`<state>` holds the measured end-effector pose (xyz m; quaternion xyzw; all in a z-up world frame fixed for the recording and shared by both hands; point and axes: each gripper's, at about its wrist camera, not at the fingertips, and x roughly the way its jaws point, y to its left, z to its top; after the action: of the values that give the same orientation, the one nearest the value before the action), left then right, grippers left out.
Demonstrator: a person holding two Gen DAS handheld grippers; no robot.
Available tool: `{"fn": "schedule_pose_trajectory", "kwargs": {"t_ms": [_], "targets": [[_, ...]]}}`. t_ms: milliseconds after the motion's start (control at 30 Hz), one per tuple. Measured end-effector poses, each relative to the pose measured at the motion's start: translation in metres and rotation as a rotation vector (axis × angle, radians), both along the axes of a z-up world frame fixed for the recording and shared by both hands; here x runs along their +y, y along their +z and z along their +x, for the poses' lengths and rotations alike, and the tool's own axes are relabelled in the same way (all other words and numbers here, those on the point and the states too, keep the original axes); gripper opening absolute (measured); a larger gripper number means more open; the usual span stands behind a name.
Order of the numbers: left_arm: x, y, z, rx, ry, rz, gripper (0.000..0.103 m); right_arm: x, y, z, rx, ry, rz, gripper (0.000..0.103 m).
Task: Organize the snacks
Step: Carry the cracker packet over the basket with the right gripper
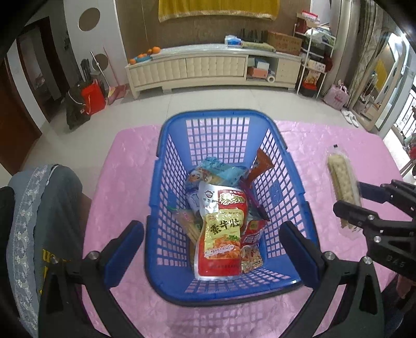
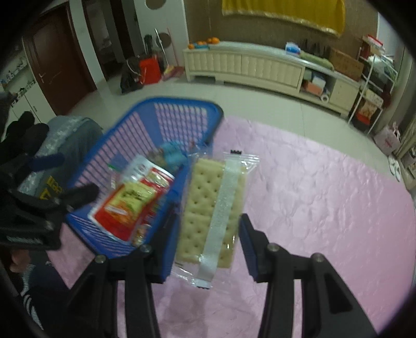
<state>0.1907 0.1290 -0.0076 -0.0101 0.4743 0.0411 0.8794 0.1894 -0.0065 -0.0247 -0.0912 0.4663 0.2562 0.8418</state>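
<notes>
Blue basket (image 1: 223, 208) is straddled by the open left gripper (image 1: 212, 249); right of it, the crackers (image 2: 213, 208) are held lengthwise in the right gripper (image 2: 208, 234), above the cloth (image 2: 325, 208).

Pale tiled floor (image 1: 208, 101), long cream cabinet (image 1: 213, 67) against brown wall — yellow cloth (image 1: 218, 9) above, dark wooden door (image 2: 59, 59) left.

basket (image 1: 275, 166): blue plastic lattice | tablecloth (image 1: 124, 182): pink glossy cloth | cracker pack (image 2: 213, 208): clear film
</notes>
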Motion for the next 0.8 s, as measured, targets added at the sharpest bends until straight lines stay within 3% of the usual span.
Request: {"fn": "schedule_pose_trajectory", "kwargs": {"t_ms": [133,233,433,800], "targets": [[0.010,0.015,-0.014,-0.045,0.012,-0.009,0.103,0.012,0.025,0.000,-0.050,0.043,0.010,0.050],[0.021,0.029,-0.026,-0.087,0.016,-0.020,0.103,0.019,0.034,-0.001,-0.033,0.065,0.074,0.050],[0.043,0.033,-0.039,-0.110,0.046,-0.030,0.103,0.043,0.054,-0.013,-0.060,0.110,0.092,0.050],[0.085,0.016,-0.035,-0.095,0.127,-0.043,0.103,0.080,0.041,0.001,-0.031,0.136,0.099,0.050]]}}
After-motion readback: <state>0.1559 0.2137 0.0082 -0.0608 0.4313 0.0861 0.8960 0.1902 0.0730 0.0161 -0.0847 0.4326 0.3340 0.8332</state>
